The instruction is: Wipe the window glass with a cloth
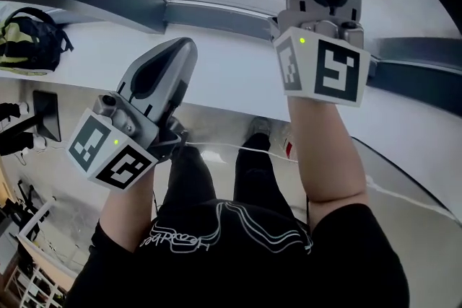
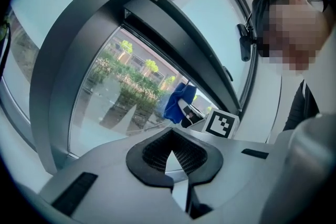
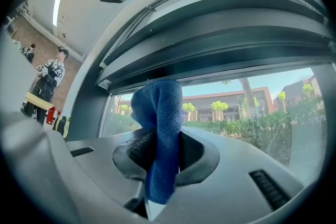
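right claw (image 3: 160, 157): clamped on the blue cloth (image 3: 157, 107), which sticks out ahead of its jaws, near the window glass (image 3: 252, 113) | left claw (image 2: 172, 157): closed, empty | cloth judged soft, limp, light: grip yours mid-fold

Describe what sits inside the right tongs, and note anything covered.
A blue cloth is clamped in the right tongs, its folded top sticking out toward the window glass. The cloth covers the jaws' inner faces, and whether it touches the glass cannot be told.
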Tool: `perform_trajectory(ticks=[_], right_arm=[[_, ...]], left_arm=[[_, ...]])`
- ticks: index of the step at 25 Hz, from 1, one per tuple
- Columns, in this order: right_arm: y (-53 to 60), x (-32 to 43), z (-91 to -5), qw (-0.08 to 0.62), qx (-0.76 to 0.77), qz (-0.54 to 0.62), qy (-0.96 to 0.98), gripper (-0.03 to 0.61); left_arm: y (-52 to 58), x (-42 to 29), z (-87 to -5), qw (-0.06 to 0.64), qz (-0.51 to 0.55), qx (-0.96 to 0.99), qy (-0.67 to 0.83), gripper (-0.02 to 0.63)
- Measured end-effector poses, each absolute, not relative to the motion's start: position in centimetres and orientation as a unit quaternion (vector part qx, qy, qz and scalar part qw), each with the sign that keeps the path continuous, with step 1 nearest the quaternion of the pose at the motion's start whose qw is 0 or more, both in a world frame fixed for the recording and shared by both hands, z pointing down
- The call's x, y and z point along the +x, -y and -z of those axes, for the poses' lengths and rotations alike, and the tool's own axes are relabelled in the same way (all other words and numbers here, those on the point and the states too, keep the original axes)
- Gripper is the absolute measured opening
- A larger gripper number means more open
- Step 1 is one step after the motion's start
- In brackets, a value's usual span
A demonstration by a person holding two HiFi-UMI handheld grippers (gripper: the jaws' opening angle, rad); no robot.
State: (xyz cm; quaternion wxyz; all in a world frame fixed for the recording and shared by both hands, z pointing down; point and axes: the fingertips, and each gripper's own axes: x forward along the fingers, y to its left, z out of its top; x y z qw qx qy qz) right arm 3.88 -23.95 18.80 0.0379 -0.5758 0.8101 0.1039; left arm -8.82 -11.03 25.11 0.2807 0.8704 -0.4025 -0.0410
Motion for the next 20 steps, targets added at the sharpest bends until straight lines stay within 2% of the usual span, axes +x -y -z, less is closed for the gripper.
perform_trajectory(ticks=[20], right_arm=[[20.4,23.7,-18.8,0.019,-0.6,-0.108,-0.792,0.064]], left_arm=[[9.6,8.2,-26.9,0.297,0.02,0.879,0.373,0.006]])
